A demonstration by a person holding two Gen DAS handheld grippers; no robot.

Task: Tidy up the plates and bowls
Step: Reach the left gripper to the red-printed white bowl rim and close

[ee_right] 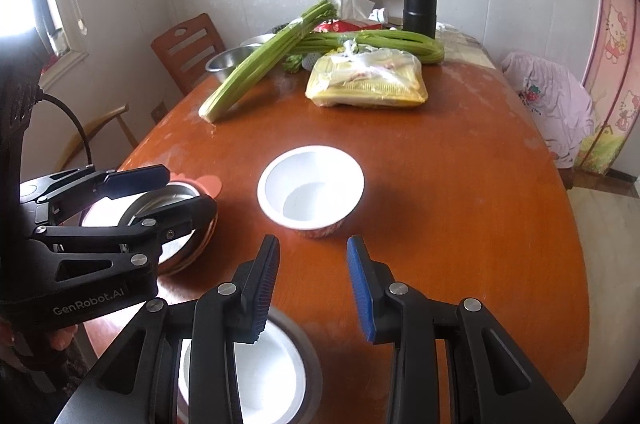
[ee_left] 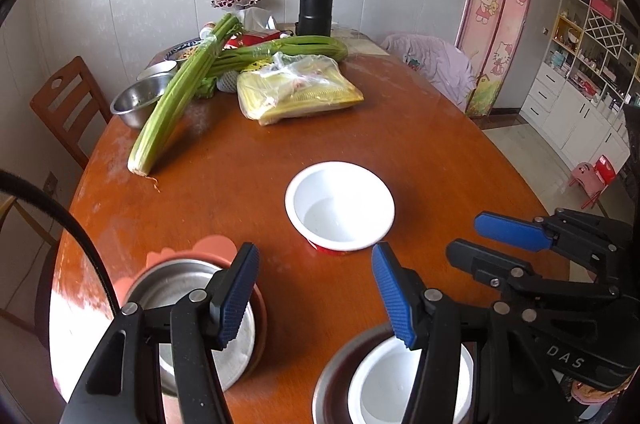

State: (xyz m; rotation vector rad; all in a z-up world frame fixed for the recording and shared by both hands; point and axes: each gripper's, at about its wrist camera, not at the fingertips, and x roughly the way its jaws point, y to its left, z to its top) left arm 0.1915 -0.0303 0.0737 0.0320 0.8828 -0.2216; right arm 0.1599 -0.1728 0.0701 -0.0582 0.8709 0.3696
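A white bowl with a red outside stands alone mid-table, beyond both grippers. At the near left sits a steel-lined pink dish. My left gripper hovers open, one finger above that dish, holding nothing. Closest to me, a white bowl rests nested inside a steel bowl. Above this pair is my right gripper, its jaws a little apart with nothing between them.
On the far half of the wooden table lie celery bunches, a bagged yellow pack, a steel bowl and a black flask. A wooden chair stands at the left, and a cloth-covered chair at the right.
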